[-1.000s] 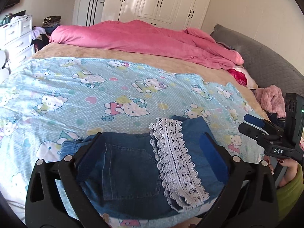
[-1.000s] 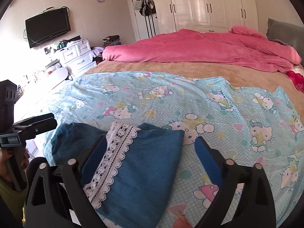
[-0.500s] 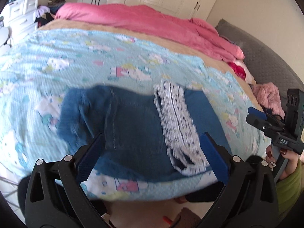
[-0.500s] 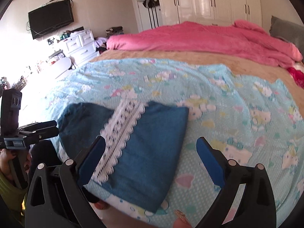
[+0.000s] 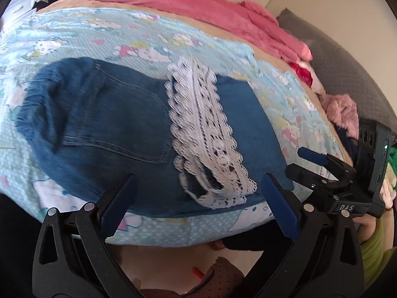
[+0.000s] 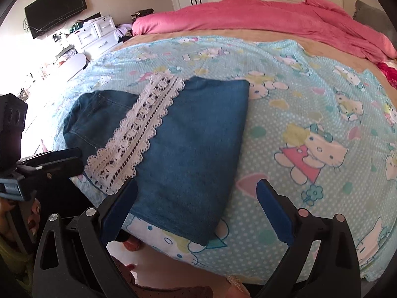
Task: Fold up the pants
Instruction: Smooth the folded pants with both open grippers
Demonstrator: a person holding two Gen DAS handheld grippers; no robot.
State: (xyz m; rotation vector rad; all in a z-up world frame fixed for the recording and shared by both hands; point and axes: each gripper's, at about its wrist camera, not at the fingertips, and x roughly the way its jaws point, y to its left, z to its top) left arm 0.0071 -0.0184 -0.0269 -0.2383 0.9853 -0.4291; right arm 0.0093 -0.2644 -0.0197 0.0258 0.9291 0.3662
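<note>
The blue denim pants (image 5: 119,124) lie folded near the front edge of the bed, with the white lace hem (image 5: 203,134) laid across their middle. They also show in the right wrist view (image 6: 188,134), lace (image 6: 141,124) to the left. My left gripper (image 5: 196,198) is open and empty, held above the bed's front edge, clear of the pants. My right gripper (image 6: 196,198) is open and empty, likewise off the fabric. The right gripper shows in the left wrist view (image 5: 320,164), the left gripper in the right wrist view (image 6: 54,159).
A light blue cartoon-cat sheet (image 6: 310,114) covers the bed. A pink duvet (image 6: 260,17) lies bunched at the far side. A white dresser (image 6: 96,34) and a wall TV (image 6: 55,10) stand at the left. A pink fluffy item (image 5: 342,111) lies at the right.
Both grippers have pulled back and risen from the pants toward the bed's front edge. The pants lie still, folded.
</note>
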